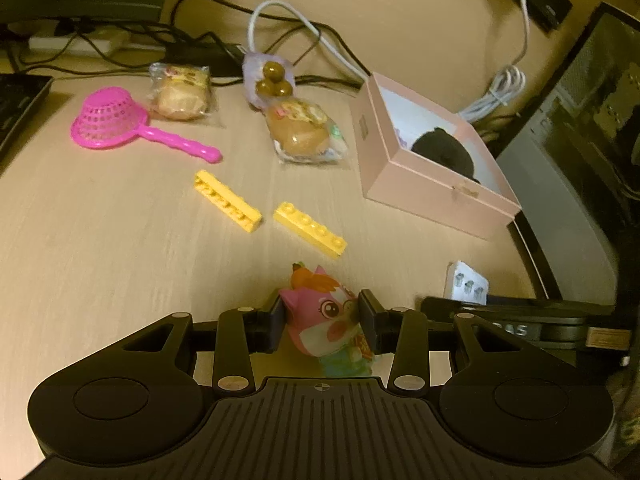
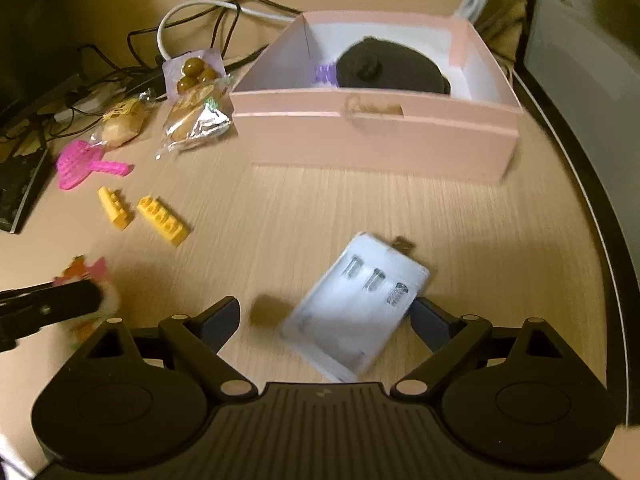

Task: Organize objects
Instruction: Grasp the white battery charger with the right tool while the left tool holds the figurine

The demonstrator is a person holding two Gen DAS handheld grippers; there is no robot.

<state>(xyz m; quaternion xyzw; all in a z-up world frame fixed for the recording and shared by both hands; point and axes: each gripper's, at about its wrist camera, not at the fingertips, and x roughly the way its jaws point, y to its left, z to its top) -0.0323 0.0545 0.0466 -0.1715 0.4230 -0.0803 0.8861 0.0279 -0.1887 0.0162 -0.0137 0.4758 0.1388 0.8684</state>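
Observation:
My left gripper (image 1: 320,320) is shut on a pink owl toy (image 1: 324,316), low over the wooden table; the toy also shows blurred at the left edge of the right wrist view (image 2: 96,280). My right gripper (image 2: 324,320) is open, its fingers on either side of a white packet of screws (image 2: 356,304) that lies on the table. A pink open box (image 2: 372,132) stands beyond, with a black round object (image 2: 388,68) and something purple inside. Two yellow bricks (image 1: 228,200) (image 1: 310,229), a pink strainer (image 1: 116,124) and wrapped snacks (image 1: 304,132) lie farther out.
Cables and a power strip (image 1: 72,44) run along the table's back edge. A dark monitor or case (image 1: 592,120) stands at the right. A dark flat device (image 2: 20,188) lies at the far left. The table's black-trimmed right edge (image 2: 592,200) curves close by.

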